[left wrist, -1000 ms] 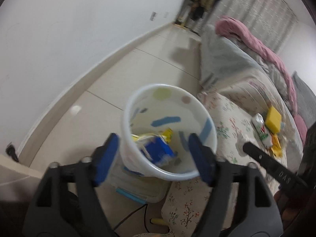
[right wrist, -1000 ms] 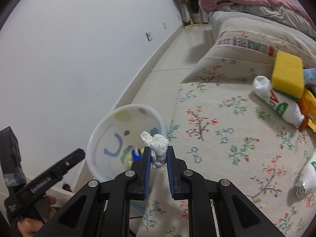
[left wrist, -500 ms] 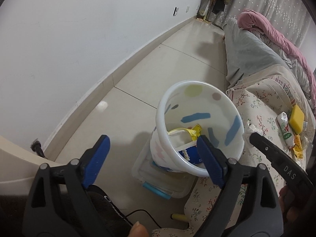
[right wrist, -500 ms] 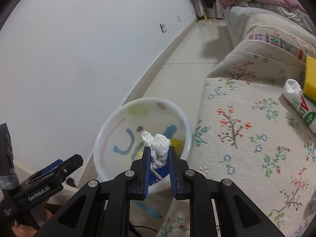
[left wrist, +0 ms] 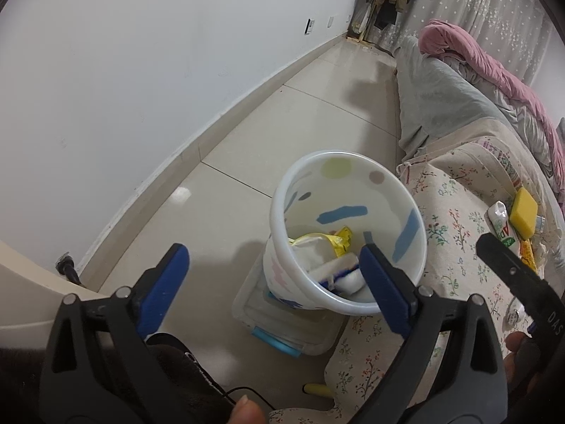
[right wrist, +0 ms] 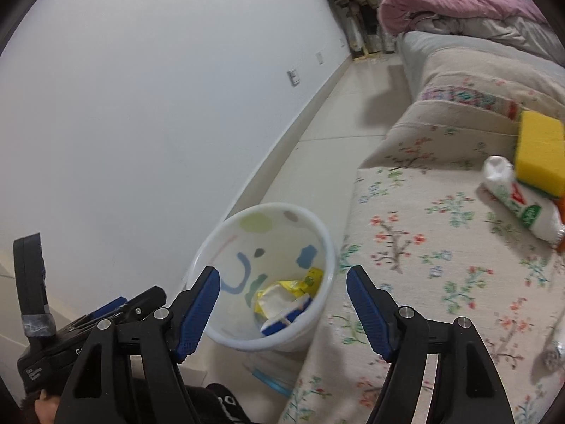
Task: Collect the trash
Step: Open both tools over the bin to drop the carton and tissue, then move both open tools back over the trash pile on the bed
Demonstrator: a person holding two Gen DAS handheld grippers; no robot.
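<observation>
A white trash bucket [left wrist: 353, 176] with coloured patches stands on a clear plastic box beside the floral bed; it also shows in the right wrist view [right wrist: 310, 233]. Inside lie yellow wrappers, a blue-and-white packet and white tissue [left wrist: 348, 282]. My left gripper [left wrist: 273, 282] is open and empty just in front of the bucket, its right finger at the rim. My right gripper [right wrist: 282, 300] is open and empty above the bucket's mouth. On the bed lie a yellow sponge [right wrist: 538, 148] and a white tube [right wrist: 519, 201].
The clear plastic box [left wrist: 282, 321] with a blue latch sits on the tiled floor under the bucket. A white wall runs along the left. The floral bed cover [right wrist: 441, 265] fills the right, with grey and pink bedding behind. A cable lies on the floor nearby.
My right gripper opened and the crumpled tissue it held is gone from its fingers; white tissue now lies in the bucket. My left gripper opened and drew back from the bucket.
</observation>
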